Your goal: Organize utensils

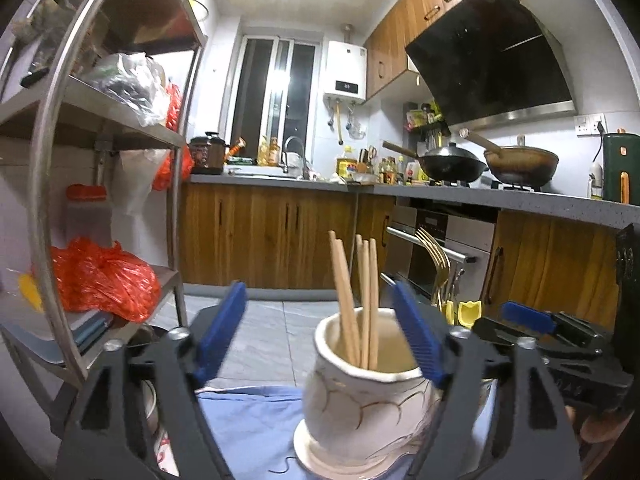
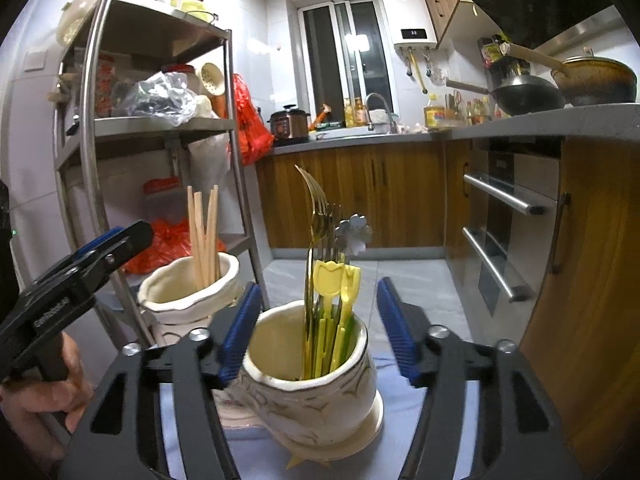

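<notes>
A white ceramic jar (image 1: 360, 412) with several wooden chopsticks (image 1: 356, 300) stands on a blue cloth (image 1: 248, 420). My left gripper (image 1: 320, 334) is open around its rim; the left pad stands well clear and the right pad sits close to the rim. A second white jar (image 2: 316, 400) holds gold forks (image 2: 316, 208), yellow plastic utensils (image 2: 332, 280) and a flower-topped piece (image 2: 354, 234). My right gripper (image 2: 318, 332) is open around that jar's rim. The chopstick jar (image 2: 184, 300) stands to the left, behind it. A hand holds the left gripper (image 2: 100, 256).
A steel shelf rack (image 2: 160, 128) with orange bags (image 1: 104, 280) stands close on the left. Wooden cabinets and an oven (image 2: 508, 220) with bar handles line the right. The counter (image 1: 460, 196) carries two woks and bottles. Grey floor tiles (image 1: 272, 328) lie beyond the jars.
</notes>
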